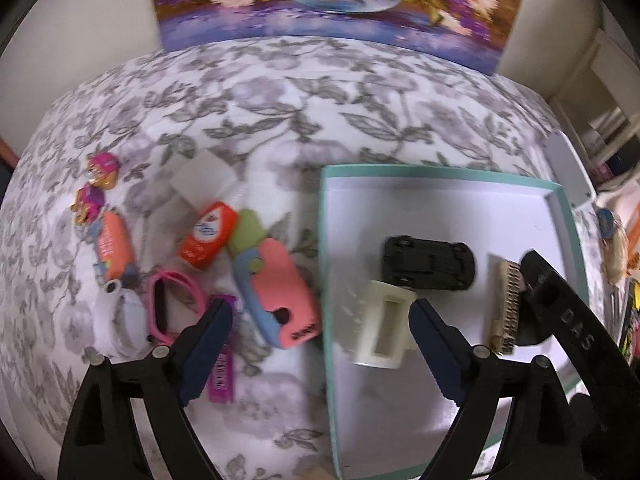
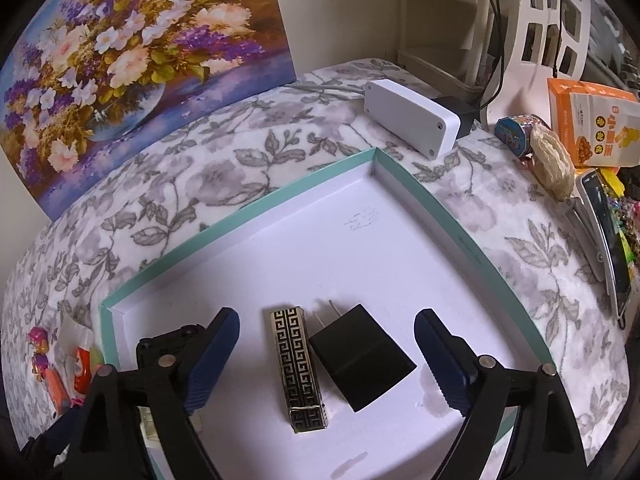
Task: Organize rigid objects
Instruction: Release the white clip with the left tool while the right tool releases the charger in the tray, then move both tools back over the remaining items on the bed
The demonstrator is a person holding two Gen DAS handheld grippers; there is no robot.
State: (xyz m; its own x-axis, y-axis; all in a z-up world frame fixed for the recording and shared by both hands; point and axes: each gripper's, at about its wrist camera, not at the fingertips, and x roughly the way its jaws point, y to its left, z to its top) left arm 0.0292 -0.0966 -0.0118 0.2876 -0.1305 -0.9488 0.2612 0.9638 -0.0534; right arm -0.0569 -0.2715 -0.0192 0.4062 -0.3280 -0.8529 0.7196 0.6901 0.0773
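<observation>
The left hand-held gripper (image 1: 320, 336) stands wide with nothing between its pads; its fingers straddle the tray's left wall, the cream rectangular holder (image 1: 382, 326) just inside the right finger. The right hand-held gripper (image 2: 326, 354) is also wide and empty, above the gold-and-black patterned case (image 2: 298, 368) and the black plug adapter (image 2: 360, 362), which lie side by side on the floor of the teal-rimmed tray (image 2: 440, 208). A black toy car (image 1: 430, 262) lies in the tray too.

Both releases look done, so the next pick is probably from the pile left of the tray: pink-and-blue case (image 1: 280, 296), orange bottle (image 1: 208, 236), pink band (image 1: 172, 304), magenta packet (image 1: 222, 364). To do it well, lift clear of the tray wall first, choose 1 item at the pile's edge, and close across its narrow sides so neighbours stay put on the floral surface (image 1: 320, 100).
</observation>
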